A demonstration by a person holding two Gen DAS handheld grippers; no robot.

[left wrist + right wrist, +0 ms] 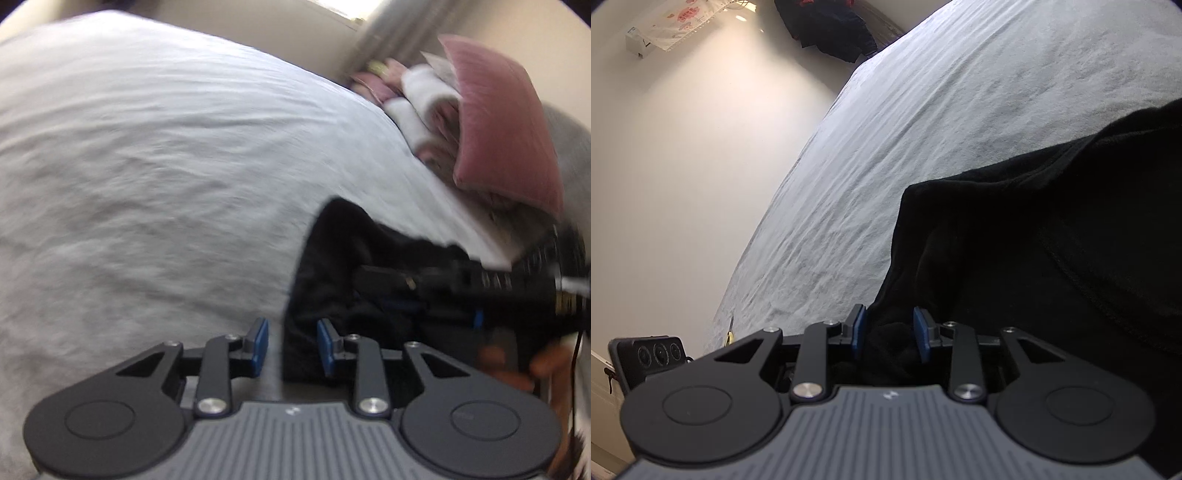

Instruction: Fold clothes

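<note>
Between the right tongs (889,331), part-open around a bunched edge of the black garment (1034,236) on the bed (923,110), a fold begins; the left tongs (291,345), part-open at its nine-o'clock edge, must close before lifting.

Left wrist view: motion-smeared throughout, worst at the pink pillow (506,125); daylight glare from a window (354,9) at top. Right wrist view: sharp, soft even light, warm bright patch on the wall (746,40). Black garment (1052,240) lacks detail. Fisheye bending, dark corners.
</note>
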